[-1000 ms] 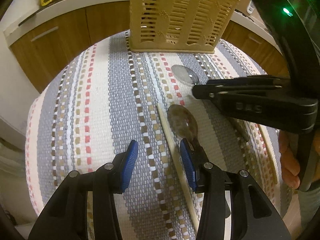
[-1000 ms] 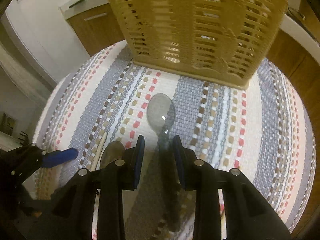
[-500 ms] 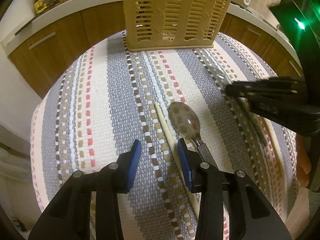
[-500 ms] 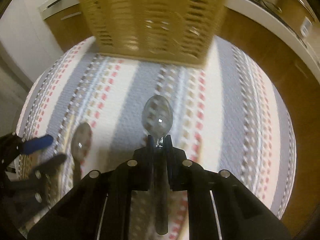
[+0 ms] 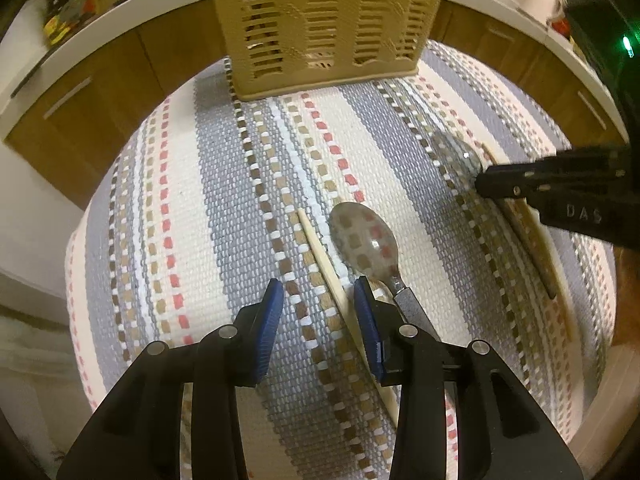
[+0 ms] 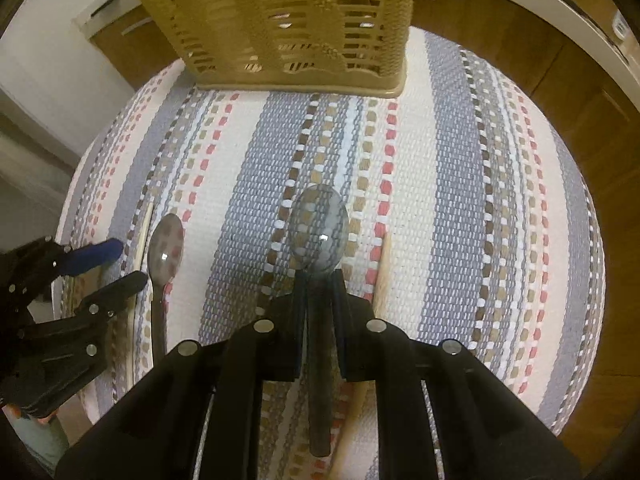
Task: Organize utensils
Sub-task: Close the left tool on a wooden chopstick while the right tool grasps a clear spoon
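Note:
My right gripper [image 6: 319, 280] grips the neck of a metal spoon [image 6: 319, 228] with a dark handle, and its jaws are opening slightly; the pads still press on it. From the left wrist it shows at the right [image 5: 484, 182], with that spoon's bowl [image 5: 456, 152] ahead of it. My left gripper [image 5: 318, 292] is open, and a pale chopstick [image 5: 324, 260] runs between its blue pads without being pinched. A second spoon [image 5: 364, 240] lies just right of that chopstick, its handle beside the right pad. A tan slotted utensil caddy [image 5: 320, 20] stands at the mat's far edge.
Everything lies on a striped woven mat [image 5: 224, 184] over a small table. Another chopstick [image 6: 384, 272] lies just right of the held spoon. Wooden cabinets and a white countertop ring the table. A hand shows at the right edge of the left wrist view.
My right gripper closed on the spoon's neck and shifted right, away from the left gripper. The left jaws narrowed a little and now straddle the chopstick.

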`<state>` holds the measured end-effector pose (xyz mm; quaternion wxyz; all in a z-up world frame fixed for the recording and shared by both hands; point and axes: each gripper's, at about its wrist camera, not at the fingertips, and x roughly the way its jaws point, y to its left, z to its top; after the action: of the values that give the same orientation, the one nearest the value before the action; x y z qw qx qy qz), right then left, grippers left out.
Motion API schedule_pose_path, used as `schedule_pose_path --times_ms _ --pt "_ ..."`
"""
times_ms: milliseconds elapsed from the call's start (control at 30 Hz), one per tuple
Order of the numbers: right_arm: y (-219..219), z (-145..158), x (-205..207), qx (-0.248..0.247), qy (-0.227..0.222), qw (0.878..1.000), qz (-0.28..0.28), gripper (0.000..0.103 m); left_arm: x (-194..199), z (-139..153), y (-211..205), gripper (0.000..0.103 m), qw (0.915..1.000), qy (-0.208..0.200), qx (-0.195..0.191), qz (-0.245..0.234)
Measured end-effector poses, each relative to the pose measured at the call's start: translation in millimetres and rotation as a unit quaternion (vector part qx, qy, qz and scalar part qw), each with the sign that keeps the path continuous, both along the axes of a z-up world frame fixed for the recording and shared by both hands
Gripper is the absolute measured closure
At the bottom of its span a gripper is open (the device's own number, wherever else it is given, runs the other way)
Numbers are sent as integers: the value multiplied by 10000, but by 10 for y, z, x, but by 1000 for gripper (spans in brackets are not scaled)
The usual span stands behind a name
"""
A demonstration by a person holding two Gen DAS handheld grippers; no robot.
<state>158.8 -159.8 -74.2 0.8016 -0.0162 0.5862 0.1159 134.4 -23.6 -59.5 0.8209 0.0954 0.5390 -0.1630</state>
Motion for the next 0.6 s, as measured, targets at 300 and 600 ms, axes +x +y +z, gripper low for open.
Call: schedule_pose_path --times_ms 300,600 --pt "95 -2 149 -86 437 9989 122 84 99 5 -83 68 9987 267 314 -314" --pt "84 30 134 -206 321 9991 179 93 165 25 -204 96 9976 272 541 -330"
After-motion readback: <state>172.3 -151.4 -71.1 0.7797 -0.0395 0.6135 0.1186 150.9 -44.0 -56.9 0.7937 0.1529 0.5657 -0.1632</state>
